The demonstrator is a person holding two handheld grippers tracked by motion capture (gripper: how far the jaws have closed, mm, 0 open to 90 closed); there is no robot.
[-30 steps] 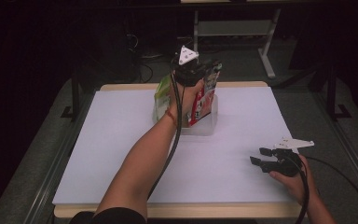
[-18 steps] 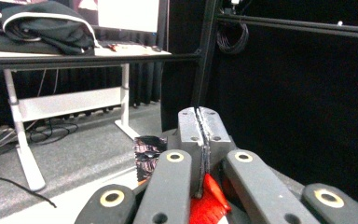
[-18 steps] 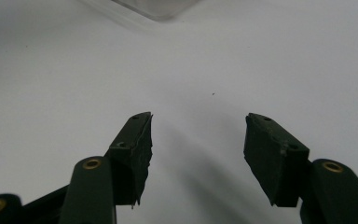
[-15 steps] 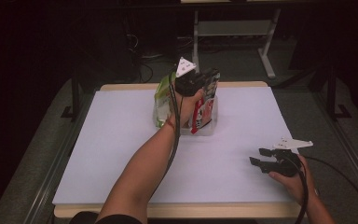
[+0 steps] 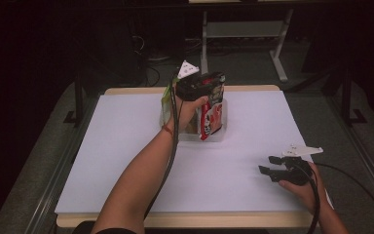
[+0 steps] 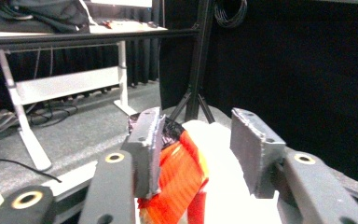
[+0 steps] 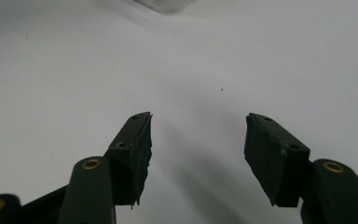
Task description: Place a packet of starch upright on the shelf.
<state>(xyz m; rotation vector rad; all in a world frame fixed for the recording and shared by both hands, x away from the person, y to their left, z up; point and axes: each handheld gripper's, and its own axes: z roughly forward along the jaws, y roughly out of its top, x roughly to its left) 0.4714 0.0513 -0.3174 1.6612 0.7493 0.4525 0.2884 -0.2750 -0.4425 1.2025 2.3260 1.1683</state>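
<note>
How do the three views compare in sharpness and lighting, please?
High view: the white table is evenly lit, surroundings nearly black, and the packet is soft. Left gripper view: the red packet between the jaws is blurred and a white part glares; the background is sharper. Right gripper view: the jaws are crisp, casting soft shadows on the sheet, whose far edge blurs.

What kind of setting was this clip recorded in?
Probably a lab or recording studio: black curtains behind, a white-covered table, and a metal-framed bench with cables beneath.
</note>
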